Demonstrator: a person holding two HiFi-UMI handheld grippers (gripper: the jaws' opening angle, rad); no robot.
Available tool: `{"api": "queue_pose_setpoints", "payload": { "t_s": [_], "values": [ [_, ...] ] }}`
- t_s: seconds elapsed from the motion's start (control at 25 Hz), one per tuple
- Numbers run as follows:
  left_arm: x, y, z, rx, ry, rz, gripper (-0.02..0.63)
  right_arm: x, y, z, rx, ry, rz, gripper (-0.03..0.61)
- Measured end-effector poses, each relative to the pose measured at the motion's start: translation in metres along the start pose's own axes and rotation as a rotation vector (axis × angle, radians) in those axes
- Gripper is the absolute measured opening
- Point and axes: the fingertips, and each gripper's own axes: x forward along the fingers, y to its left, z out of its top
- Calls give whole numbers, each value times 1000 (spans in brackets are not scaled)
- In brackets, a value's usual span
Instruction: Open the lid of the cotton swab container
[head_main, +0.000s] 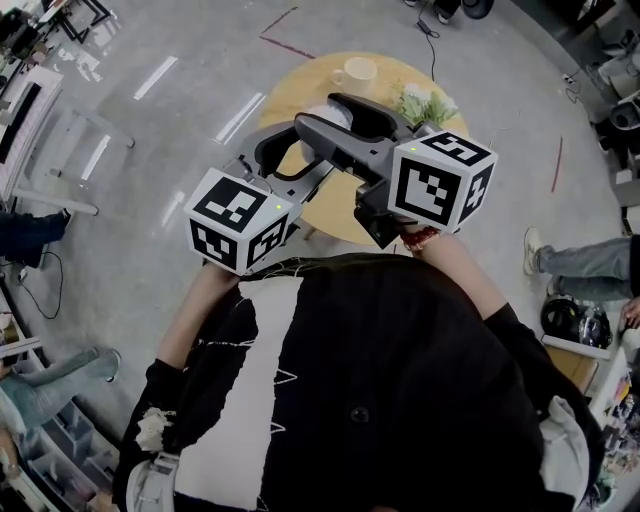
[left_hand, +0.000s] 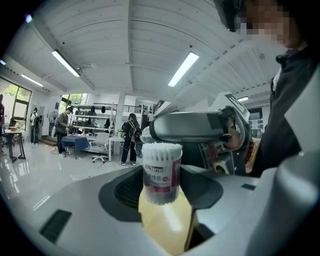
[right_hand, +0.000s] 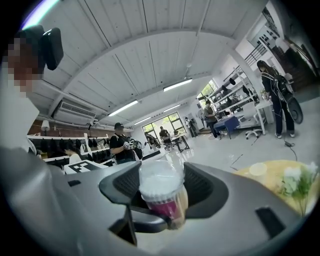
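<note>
**Both grippers on the container, lid about to come off**

We hold the cotton swab container (left_hand: 161, 172) up in the air, above the round table (head_main: 300, 80), not resting on it. The left gripper (left_hand: 161, 186) pinches its labelled body, which stands upright at the centre of the left gripper view with a pad close against each side. The right gripper (right_hand: 161, 189) comes in from the opposite side. In its own view the clear lid (right_hand: 161, 176) fills the gap between its pads, and they appear to press on it. We cannot tell whether the lid has parted from the body at all.

We judge this to be the grasp-and-pull step. The next move calls for a steady left hold while the right draws the lid straight up off the rim. Tilting could scatter the swabs.

On the table sit a cup (head_main: 358, 72) at the upper middle of the head view and a small plant (head_main: 428, 103) to its right, both well clear. People (left_hand: 131, 137) stand far off in the room. Nothing blocks the pull.
</note>
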Motion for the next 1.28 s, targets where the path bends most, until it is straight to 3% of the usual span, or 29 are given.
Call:
{"api": "queue_pose_setpoints", "payload": {
  "t_s": [1.08,1.28],
  "values": [
    [2,0,-2,31,6,2,238,-1,-3,-2,2,-6,-8,273],
    [4,6,0,33,8,0,238,4,-5,0,-43,-11,-18,282]
  ]
}}
